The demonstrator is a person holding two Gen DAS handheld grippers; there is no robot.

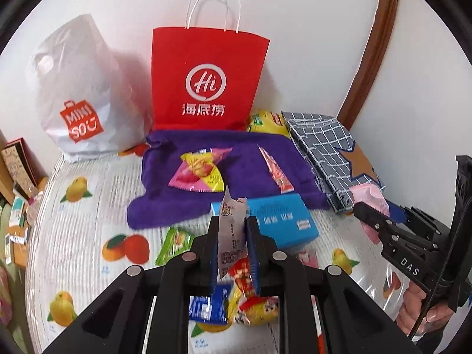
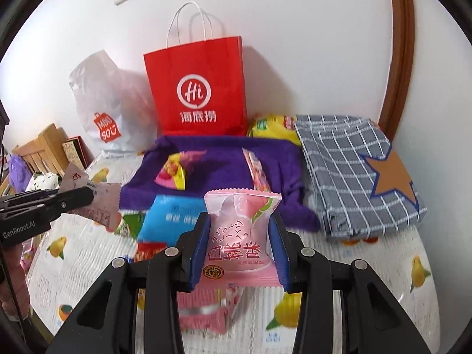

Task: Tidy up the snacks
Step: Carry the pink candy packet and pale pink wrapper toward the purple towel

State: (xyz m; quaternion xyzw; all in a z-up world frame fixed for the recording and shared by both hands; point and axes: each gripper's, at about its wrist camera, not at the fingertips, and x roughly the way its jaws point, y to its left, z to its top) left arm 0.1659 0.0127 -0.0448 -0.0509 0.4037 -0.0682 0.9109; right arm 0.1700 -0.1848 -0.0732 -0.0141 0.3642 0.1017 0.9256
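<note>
My left gripper [image 1: 233, 221] is shut on a white snack packet [image 1: 231, 233] held edge-on above the table; it also shows in the right wrist view [image 2: 100, 206]. My right gripper [image 2: 240, 221] is shut on a pink peach-flavour snack packet [image 2: 240, 236], held above the table. On the purple towel [image 1: 244, 162] lie a pink-yellow packet [image 1: 200, 169] and a thin red-pink stick packet [image 1: 275, 174]. A blue pack [image 1: 283, 221] lies at the towel's front edge. Red-yellow snacks [image 1: 250, 298] and a blue packet [image 1: 209, 303] lie under my left gripper.
A red paper bag [image 1: 206, 79] and a white Miniso plastic bag [image 1: 79, 97] stand against the wall. A yellow packet [image 1: 265, 121] lies behind a grey checked cloth [image 1: 327, 150] at right. A green packet [image 1: 174, 243] lies on the fruit-print tablecloth [image 1: 88, 221]. Clutter sits off the left edge.
</note>
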